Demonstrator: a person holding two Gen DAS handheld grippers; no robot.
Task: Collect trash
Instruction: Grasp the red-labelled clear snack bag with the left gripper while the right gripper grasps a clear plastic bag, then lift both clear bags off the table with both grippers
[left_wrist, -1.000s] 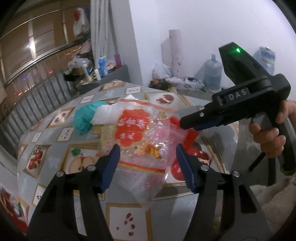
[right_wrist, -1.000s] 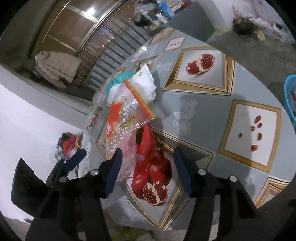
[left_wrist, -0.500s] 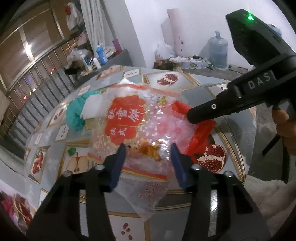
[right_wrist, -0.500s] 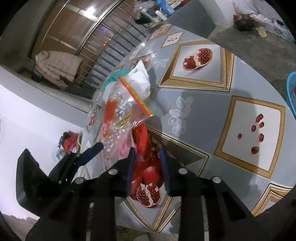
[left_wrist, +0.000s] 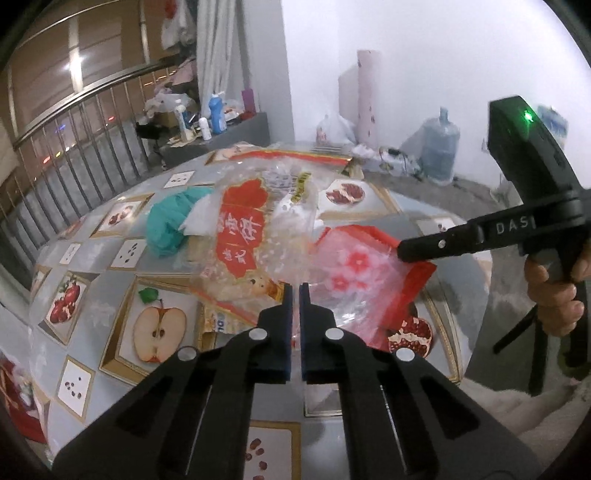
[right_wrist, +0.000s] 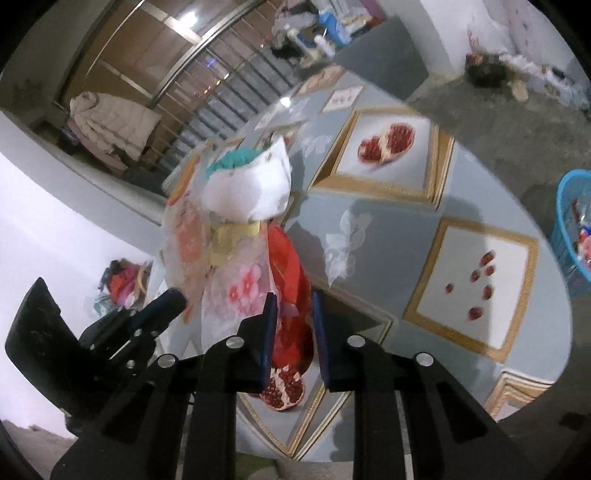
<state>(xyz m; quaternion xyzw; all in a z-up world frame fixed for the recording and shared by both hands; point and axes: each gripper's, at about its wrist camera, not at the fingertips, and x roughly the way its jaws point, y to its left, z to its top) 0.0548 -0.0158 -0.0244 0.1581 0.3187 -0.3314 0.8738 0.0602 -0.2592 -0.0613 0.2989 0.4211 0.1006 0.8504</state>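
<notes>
Both grippers have just closed on trash over the fruit-patterned desk (left_wrist: 110, 258): the left gripper (left_wrist: 294, 291) pinches the clear wrapper (left_wrist: 258, 236), the right gripper (right_wrist: 293, 314) the red bag (right_wrist: 291, 273), so both seem ready to lift.

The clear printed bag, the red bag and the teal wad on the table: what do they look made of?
Clear printed bag: thin glossy plastic film, see-through and crinkled, with red panels printed on it. Red bag: also thin plastic, with a clear window printed with pink flowers and red edges. Teal wad: soft and matte with crumpled folds, likely thin plastic or cloth; hard to tell.
</notes>
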